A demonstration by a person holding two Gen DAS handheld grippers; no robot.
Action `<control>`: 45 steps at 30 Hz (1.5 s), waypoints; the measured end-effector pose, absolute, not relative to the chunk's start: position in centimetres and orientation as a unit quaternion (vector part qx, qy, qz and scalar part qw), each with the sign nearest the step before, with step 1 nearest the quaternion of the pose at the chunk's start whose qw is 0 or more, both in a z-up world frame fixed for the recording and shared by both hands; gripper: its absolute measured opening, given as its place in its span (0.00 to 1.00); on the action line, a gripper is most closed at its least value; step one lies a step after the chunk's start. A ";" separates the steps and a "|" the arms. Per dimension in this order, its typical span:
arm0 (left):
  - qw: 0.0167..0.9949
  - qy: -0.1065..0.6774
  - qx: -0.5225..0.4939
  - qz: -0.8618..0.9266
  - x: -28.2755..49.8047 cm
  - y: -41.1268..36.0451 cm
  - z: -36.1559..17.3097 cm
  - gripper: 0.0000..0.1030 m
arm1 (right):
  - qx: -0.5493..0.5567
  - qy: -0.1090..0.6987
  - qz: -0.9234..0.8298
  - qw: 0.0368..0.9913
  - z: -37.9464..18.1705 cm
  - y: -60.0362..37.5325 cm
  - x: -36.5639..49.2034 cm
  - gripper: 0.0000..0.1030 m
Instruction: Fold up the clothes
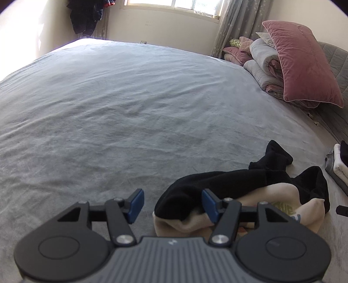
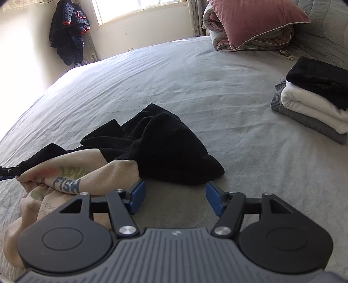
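crumpled black-and-cream garment between two spread grippers on a grey bed

a wide bed sheet point(image 1: 121, 104), grey and softly wrinkled with a brushed, velvety nap, fills both views. on it lies one unfolded garment point(image 2: 156, 143): a heavy, matte black fabric bunched into rounded humps, wrapped over a cream, fleecy panel point(image 2: 104, 174) printed with coloured letters, among them "fish" in blue and a green word above it.

the left gripper point(image 1: 173, 203) has its two fingers spread wide, blue rectangular pads facing each other. the near end of the garment lies just beyond and partly between them, the right-hand blue pad point(image 1: 209, 204) against the black-and-cream edge; nothing is pinched. the rest of the garment trails off to that gripper's right.

the right gripper point(image 2: 175, 197) is likewise spread apart, bare sheet between its pads. the garment lies just ahead and to its left, the cream panel passing behind its left pad point(image 2: 137, 197); whether they touch is unclear.

to the right sits one neat stack of three folded pieces point(image 2: 311, 104): black on top, smooth white in the middle, ribbed grey beneath. at the head of the bed, a dusty-pink velvet pillow point(image 1: 304, 65) with pale piping leans on a rolled grey quilt point(image 1: 263, 58). dark clothing point(image 2: 68, 32) hangs in the far corner beside a bright window point(image 1: 174, 4).
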State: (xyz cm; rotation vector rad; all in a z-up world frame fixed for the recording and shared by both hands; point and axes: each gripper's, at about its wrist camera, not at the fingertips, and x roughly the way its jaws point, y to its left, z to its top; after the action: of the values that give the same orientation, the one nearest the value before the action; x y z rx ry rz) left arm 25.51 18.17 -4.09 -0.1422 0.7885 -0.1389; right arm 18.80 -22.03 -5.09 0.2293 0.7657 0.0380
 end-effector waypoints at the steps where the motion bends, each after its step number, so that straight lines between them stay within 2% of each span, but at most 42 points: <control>1: 0.918 0.383 -0.070 -0.075 26.2 17.6 -4.0 0.59 | 0.121 0.375 0.017 0.919 -4.9 -22.2 19.6 0.63; 6: 0.910 0.394 -0.054 -0.115 29.9 13.3 -4.5 0.60 | 0.148 0.381 0.010 0.913 -4.4 -22.6 23.6 0.64; 13: 0.892 0.427 -0.032 -0.142 33.4 9.0 -7.0 0.60 | 0.103 0.375 0.061 0.919 -4.1 -19.9 28.6 0.64; 18: 0.882 0.449 -0.008 -0.144 35.2 6.9 -9.3 0.60 | 0.065 0.398 0.120 0.907 -6.1 -16.8 30.9 0.65; 22: 0.888 0.438 -0.002 -0.143 35.5 6.8 -10.3 0.61 | 0.040 0.413 0.138 0.900 -8.6 -14.7 32.2 0.65; 23: 0.890 0.434 -0.003 -0.143 35.5 6.9 -10.4 0.61 | 0.031 0.406 0.134 0.903 -9.1 -14.4 32.2 0.60; 24: 0.892 0.428 -0.002 -0.143 35.5 6.8 -10.5 0.57 | 0.027 0.394 0.131 0.909 -9.5 -14.3 32.1 0.45; 25: 0.894 0.423 -0.002 -0.148 35.4 6.8 -10.4 0.51 | 0.033 0.385 0.125 0.914 -9.5 -14.5 32.0 0.38; 27: 0.898 0.412 -0.007 -0.153 35.3 6.8 -10.3 0.18 | 0.050 0.368 0.111 0.922 -9.6 -15.1 31.9 0.15; 28: 0.900 0.407 -0.011 -0.155 35.2 6.8 -10.2 0.08 | 0.059 0.362 0.101 0.925 -9.5 -15.5 31.8 0.12; 29: 0.905 0.396 -0.010 -0.155 35.0 6.7 -10.0 0.02 | 0.068 0.356 0.092 0.927 -9.3 -15.9 31.8 0.09; 33: 0.929 0.344 -0.001 -0.139 33.6 6.7 -9.1 0.01 | 0.059 0.323 0.029 0.944 -8.2 -17.9 31.2 0.08; 38: 0.950 0.302 -0.039 -0.070 33.4 9.1 -7.4 0.01 | 0.070 0.301 -0.057 0.949 -6.9 -22.1 30.5 0.08; 45: 0.957 0.283 -0.046 0.033 33.3 13.4 -6.4 0.01 | 0.075 0.294 -0.150 0.941 -6.6 -27.5 29.0 0.08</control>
State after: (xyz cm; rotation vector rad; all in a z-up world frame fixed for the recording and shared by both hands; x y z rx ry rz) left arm 33.33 13.40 -6.38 -0.0926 0.5744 0.0677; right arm 29.03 -27.52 -6.62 0.1523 0.6006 -0.3057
